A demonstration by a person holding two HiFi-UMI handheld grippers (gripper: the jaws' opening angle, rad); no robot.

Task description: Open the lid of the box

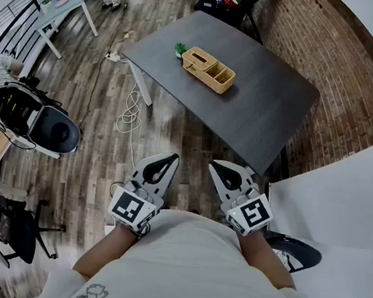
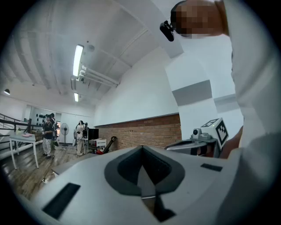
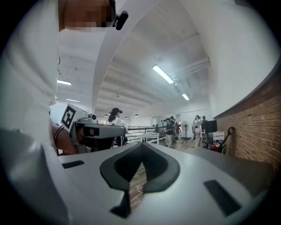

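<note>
One dark table (image 1: 262, 100) bears one box (image 1: 208, 69) and one small green thing (image 1: 180, 49). There are two grippers, the left gripper (image 1: 171, 156) and right gripper (image 1: 214, 164), each with one marker cube (image 1: 131, 207). One white table (image 1: 69, 1) and one white cable (image 1: 131, 113) show farther off. The left gripper view shows two strip lights (image 2: 77, 59), one fan (image 2: 65, 129) and two people (image 2: 80, 137) (any others are too small to count).

Fig.: I hold both grippers close to my torso, side by side, pointing level and fwd. L gripper (image 1: 169, 157): jaws together, nothing betw. them. R gripper (image 1: 219, 165): jaws together, also empty. Tips converge slightly. Marker cubes (image 1: 131, 207) face up. Forearms (image 1: 99, 253) bare, tucked in.
</note>
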